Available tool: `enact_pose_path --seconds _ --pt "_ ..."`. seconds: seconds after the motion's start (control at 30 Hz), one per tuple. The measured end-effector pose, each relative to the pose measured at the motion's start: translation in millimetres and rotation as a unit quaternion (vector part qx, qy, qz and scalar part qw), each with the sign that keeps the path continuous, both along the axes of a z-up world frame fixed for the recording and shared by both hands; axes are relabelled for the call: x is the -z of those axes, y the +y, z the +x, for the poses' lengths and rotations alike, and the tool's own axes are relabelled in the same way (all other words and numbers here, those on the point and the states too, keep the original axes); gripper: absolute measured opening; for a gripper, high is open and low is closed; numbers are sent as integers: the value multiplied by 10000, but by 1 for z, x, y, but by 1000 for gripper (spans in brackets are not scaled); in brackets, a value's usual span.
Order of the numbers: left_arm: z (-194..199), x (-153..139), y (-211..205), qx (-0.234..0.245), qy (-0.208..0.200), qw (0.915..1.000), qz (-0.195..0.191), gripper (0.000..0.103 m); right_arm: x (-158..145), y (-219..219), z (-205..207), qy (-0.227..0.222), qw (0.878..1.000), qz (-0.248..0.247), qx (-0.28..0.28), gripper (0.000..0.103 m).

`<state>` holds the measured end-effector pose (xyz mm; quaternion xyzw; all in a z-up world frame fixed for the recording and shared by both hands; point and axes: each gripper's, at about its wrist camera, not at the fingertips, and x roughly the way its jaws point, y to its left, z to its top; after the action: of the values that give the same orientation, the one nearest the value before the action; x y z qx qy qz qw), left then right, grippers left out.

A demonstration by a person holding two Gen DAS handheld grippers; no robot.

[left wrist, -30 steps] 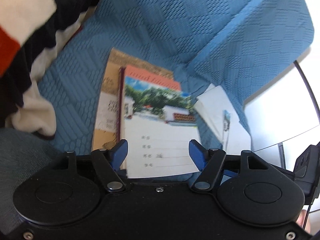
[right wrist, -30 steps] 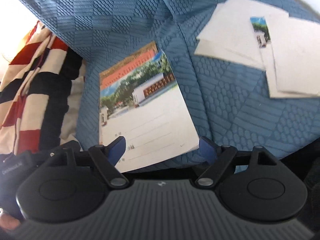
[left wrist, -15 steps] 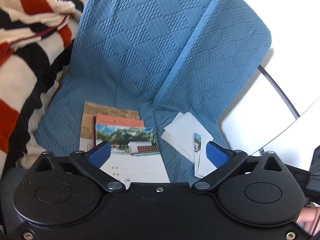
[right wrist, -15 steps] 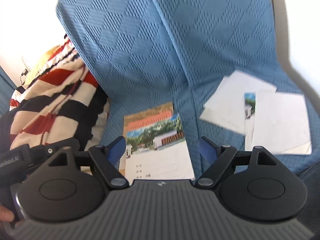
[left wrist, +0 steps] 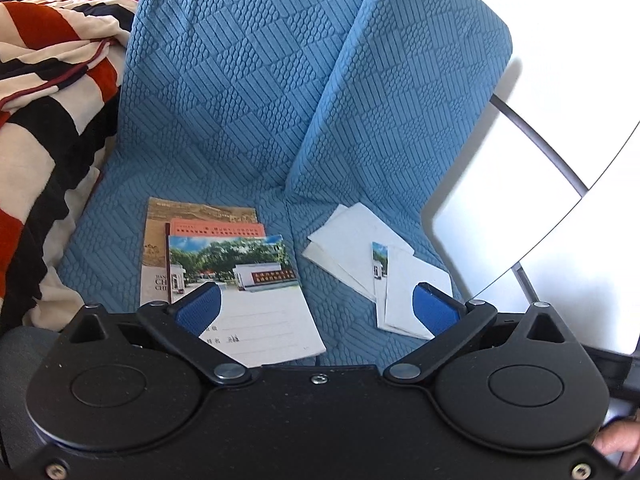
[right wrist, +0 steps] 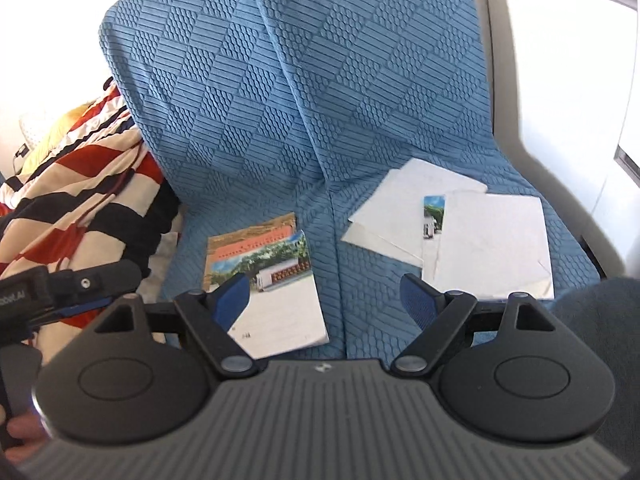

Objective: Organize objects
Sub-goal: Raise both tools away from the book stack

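Far left, a striped blanket (left wrist: 44, 92), red, black and cream, is heaped against the side of a blue quilted sofa (left wrist: 248, 92). On the seat next to it sits a small stack of booklets: a brown book (left wrist: 160, 236) at the bottom, an orange-covered one (left wrist: 216, 229) on that, and on top a notebook (left wrist: 248, 280) with a photo of trees and a white building, slightly skewed so its near corner sticks out toward the seam between the cushions. The three lie flat and overlapping.

The left gripper (left wrist: 316, 310) hangs above the seat, its blue pads spread as wide as they go; they have just been opening, and nothing is between them. The notebook lies on the cushion below, untouched.

Across the seam, on the right cushion, loose white papers (left wrist: 352, 248) lie fanned and overlapping, with a narrow photo strip (left wrist: 380, 260) showing between two sheets. They are well apart from the booklet stack.

The right gripper (right wrist: 322, 294) hovers over the seam, pads apart and empty, with the notebook (right wrist: 276, 300) to one side and the papers (right wrist: 492, 240) to the other. Part of the left tool shows at that view's left edge, in front of the blanket (right wrist: 80, 192). Far right, a pale wall and a dark curved bar edge the sofa.
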<state>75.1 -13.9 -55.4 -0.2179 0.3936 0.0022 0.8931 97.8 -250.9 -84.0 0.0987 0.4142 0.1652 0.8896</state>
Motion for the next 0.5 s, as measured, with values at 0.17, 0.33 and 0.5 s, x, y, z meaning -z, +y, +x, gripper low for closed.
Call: enact_pose_path --seconds 0.17,0.33,0.5 --pt "0 5 -13 133 33 9999 -58 102 6 -5 -9 101 9999 -59 -20 84" --pt "0 7 -21 189 68 9998 -43 102 10 -11 -12 115 9999 -78 25 84" --pt "2 4 -23 176 83 9998 34 102 11 -14 -12 105 9999 -73 63 84"
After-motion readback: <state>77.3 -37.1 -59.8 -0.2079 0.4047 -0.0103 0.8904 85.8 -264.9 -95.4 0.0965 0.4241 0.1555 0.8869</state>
